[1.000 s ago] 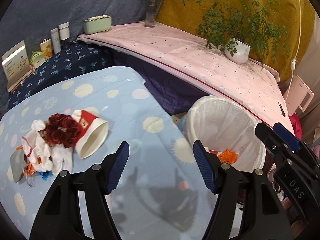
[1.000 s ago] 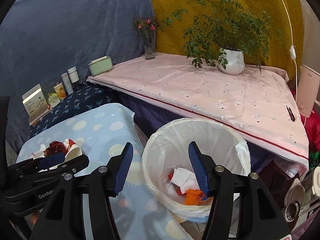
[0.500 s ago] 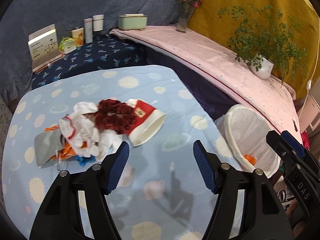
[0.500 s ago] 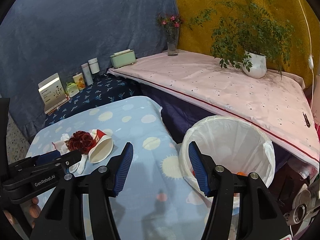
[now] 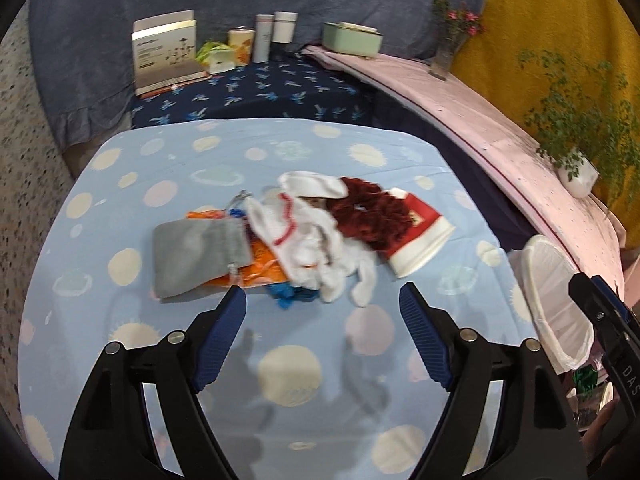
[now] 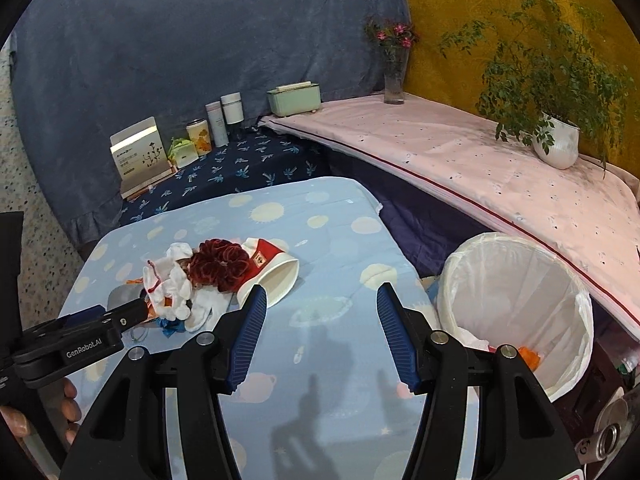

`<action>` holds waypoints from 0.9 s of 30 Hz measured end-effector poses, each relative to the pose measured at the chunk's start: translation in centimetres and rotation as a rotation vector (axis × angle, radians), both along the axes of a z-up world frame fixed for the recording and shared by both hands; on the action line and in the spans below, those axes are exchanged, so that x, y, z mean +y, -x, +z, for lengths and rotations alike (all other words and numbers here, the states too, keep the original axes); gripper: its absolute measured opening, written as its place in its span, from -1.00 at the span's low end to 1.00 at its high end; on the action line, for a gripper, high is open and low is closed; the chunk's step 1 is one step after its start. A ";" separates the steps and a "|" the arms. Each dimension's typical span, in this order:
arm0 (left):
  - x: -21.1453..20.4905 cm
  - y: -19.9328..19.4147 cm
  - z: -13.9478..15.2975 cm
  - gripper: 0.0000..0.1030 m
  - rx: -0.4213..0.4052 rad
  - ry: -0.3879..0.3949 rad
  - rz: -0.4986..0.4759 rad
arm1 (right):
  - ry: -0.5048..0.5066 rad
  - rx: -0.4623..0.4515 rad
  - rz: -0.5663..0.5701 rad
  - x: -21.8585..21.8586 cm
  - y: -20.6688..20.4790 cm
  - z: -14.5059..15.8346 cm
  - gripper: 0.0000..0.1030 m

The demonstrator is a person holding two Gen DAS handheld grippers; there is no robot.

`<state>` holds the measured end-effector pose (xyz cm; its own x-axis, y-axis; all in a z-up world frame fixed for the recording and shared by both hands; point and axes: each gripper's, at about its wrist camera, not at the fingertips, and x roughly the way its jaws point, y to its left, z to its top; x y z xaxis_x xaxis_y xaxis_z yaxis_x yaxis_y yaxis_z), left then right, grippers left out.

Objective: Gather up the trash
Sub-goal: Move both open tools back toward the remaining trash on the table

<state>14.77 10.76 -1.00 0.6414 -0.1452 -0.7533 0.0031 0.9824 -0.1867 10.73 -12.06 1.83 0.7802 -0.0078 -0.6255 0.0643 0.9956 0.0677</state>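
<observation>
A heap of trash lies on the light-blue dotted table [image 5: 280, 376]: a grey pouch [image 5: 198, 254], orange wrapper [image 5: 260, 270], white crumpled tissue [image 5: 316, 240], dark red scrunchie [image 5: 370, 210] and a tipped red-and-white paper cup [image 5: 420, 236]. My left gripper [image 5: 322, 340] is open and empty, just short of the heap. My right gripper [image 6: 320, 338] is open and empty, above the table between the cup [image 6: 272, 274] and the white-lined bin [image 6: 516, 312]. The bin holds orange and white scraps.
A pink-covered shelf [image 6: 480, 168] with a potted plant [image 6: 556, 144] and a flower vase [image 6: 394, 80] runs behind the bin. A dark blue surface holds a card box [image 5: 166, 52], tins, bottles and a green box [image 5: 352, 40]. The bin also shows at right [image 5: 556, 304].
Both grippers have swung left from the bin toward the trash heap. The heap is now centred ahead of the left gripper. Both stay open and empty.
</observation>
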 end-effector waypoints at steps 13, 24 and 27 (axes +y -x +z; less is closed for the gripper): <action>8.0 -0.5 -2.5 0.66 0.055 0.035 0.159 | 0.001 0.043 0.092 5.4 -2.8 -1.9 0.09; 11.9 -2.4 -5.2 0.66 0.119 0.090 0.221 | -0.004 0.074 0.141 8.6 -6.3 -3.6 0.09; 12.3 -3.3 -5.9 0.62 0.136 0.115 0.211 | -0.009 0.082 0.143 8.9 -7.2 -4.1 0.09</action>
